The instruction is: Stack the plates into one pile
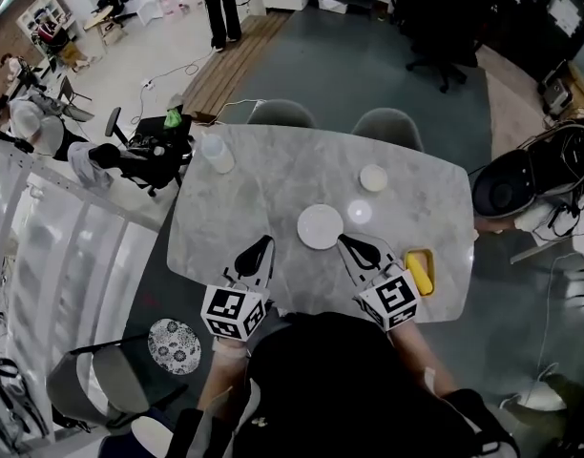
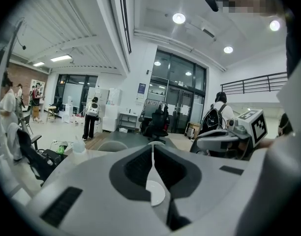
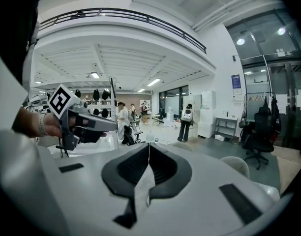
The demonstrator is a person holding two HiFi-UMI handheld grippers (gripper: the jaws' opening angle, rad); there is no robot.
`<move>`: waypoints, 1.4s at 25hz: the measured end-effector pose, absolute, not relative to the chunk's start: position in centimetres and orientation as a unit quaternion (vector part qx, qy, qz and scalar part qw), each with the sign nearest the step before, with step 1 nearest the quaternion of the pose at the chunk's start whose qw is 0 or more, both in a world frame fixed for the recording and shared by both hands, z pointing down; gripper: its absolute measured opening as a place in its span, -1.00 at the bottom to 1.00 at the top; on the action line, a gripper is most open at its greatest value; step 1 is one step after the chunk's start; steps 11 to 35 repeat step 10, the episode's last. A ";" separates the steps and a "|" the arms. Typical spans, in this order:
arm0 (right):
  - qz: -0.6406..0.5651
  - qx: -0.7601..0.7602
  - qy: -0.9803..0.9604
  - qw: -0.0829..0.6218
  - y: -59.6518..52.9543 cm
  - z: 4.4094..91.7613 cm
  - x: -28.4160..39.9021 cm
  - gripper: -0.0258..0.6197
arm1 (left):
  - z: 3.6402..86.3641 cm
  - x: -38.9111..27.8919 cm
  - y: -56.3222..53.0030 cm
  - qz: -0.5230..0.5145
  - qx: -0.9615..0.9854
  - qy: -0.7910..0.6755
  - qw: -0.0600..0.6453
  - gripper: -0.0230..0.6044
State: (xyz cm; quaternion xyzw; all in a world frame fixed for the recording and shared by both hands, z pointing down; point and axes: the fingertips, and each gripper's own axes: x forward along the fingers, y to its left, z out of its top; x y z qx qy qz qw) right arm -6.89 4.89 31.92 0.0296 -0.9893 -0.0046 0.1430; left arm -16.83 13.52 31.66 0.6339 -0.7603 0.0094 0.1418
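A large white plate (image 1: 320, 226) lies near the front middle of the marble table (image 1: 273, 175). A smaller white plate (image 1: 373, 177) sits farther back to the right. Between them is a small pale round patch (image 1: 360, 212); I cannot tell whether it is a plate or glare. My left gripper (image 1: 265, 241) hovers just left of the large plate, shut and empty. A sliver of white plate (image 2: 155, 193) shows below its closed jaws (image 2: 152, 147). My right gripper (image 1: 343, 240) is just right of the large plate, and its jaws (image 3: 148, 146) meet with nothing between them.
A yellow tray (image 1: 422, 256) holding a yellow object lies at the table's front right edge. A clear cup (image 1: 216, 153) stands at the back left corner. Two grey chairs (image 1: 282, 113) are tucked in at the far side. A person stands beyond on the floor.
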 end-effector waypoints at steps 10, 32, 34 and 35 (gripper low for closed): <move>-0.011 0.026 -0.989 0.145 4.6 32.3 -7.6 -0.87 | 31.8 -17.9 13.5 0.002 0.630 -0.763 0.148 -0.89; -0.011 0.026 -0.989 0.145 4.6 32.3 -7.6 -0.87 | 31.8 -17.9 13.5 0.002 0.630 -0.763 0.148 -0.89; -0.011 0.026 -0.989 0.145 4.6 32.3 -7.6 -0.87 | 31.8 -17.9 13.5 0.002 0.630 -0.763 0.148 -0.89; -0.011 0.026 -0.989 0.145 4.6 32.3 -7.6 -0.87 | 31.8 -17.9 13.5 0.002 0.630 -0.763 0.148 -0.89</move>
